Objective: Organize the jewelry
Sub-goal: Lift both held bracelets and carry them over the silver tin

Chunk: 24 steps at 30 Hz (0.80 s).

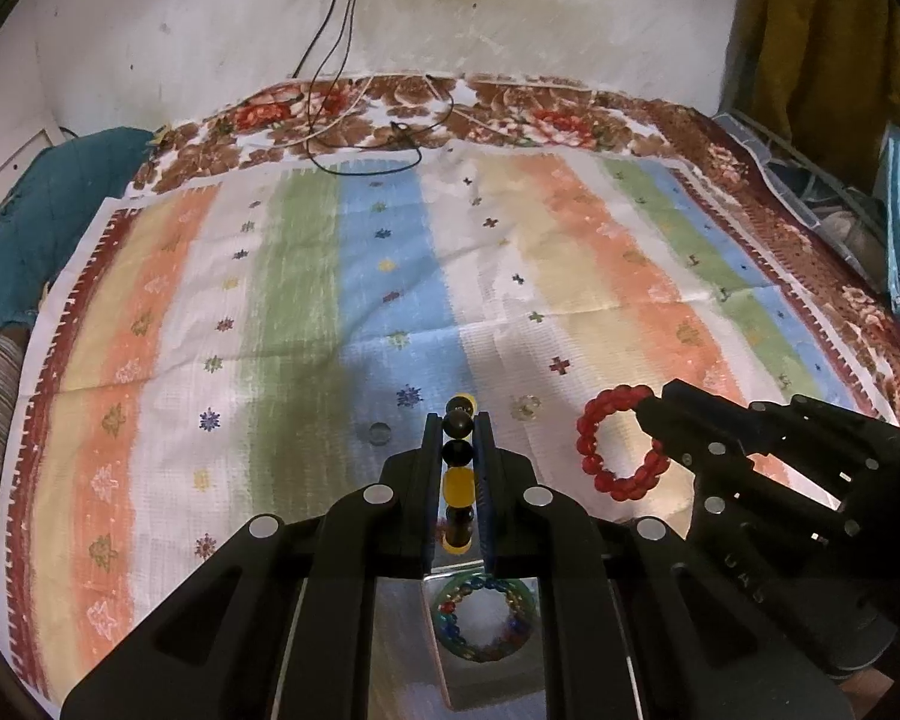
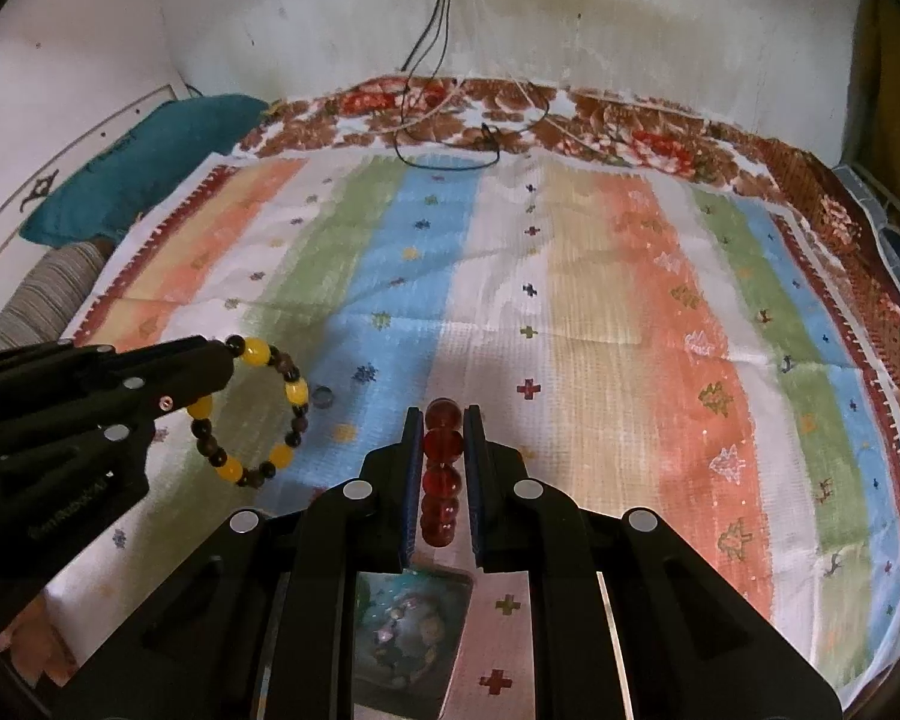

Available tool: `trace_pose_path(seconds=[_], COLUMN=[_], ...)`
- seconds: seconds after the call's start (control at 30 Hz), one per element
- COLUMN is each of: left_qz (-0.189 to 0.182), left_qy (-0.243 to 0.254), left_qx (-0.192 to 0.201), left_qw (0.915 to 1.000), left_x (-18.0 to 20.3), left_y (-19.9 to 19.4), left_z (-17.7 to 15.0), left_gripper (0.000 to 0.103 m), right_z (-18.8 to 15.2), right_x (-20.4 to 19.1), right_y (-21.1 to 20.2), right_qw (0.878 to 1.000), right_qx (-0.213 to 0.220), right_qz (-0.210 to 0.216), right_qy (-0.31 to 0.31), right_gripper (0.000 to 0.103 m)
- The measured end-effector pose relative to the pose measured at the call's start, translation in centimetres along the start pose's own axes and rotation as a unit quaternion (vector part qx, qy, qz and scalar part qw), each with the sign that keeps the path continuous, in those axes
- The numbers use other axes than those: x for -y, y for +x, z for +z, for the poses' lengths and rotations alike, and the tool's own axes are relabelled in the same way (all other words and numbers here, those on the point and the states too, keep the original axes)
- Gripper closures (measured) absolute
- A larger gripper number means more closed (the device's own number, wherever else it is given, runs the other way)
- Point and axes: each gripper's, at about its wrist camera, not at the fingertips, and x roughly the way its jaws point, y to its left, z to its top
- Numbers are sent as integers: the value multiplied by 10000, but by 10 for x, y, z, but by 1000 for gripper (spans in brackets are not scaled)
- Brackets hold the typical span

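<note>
Between the fingers of the left gripper (image 1: 457,420) sits a yellow-and-dark bead bracelet (image 1: 459,480), clamped; to its right, the right gripper (image 2: 444,417) pinches a red bead bracelet (image 2: 442,468). Both hang above the striped cloth (image 1: 306,300), neither put away. Below each gripper lies what may be a box (image 1: 486,618) with another bracelet. Two small rings (image 1: 380,433) remain ahead; nothing blocks.

My left gripper (image 1: 459,438) and right gripper (image 2: 444,438) are matte black plastic, angular and ribbed. Round silver screw heads (image 1: 378,493) stud the arms. Blue pads line my fingers (image 2: 413,468). Faint embossed lettering marks the right gripper's side, unreadable.
</note>
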Motion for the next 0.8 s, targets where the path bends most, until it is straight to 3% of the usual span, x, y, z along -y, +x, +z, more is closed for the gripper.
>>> trace_pose_path(seconds=[0.8], left_qz=[-357], left_qy=[143], left_qx=[361], left_qw=[9986], left_x=[18], left_y=[-49], left_z=[-23], left_gripper=[93], right_z=[-25], right_x=[-10], right_y=[-58], right_qw=[9984], right_qx=[540], right_qz=[122], right_qy=[-83], right_gripper=[89])
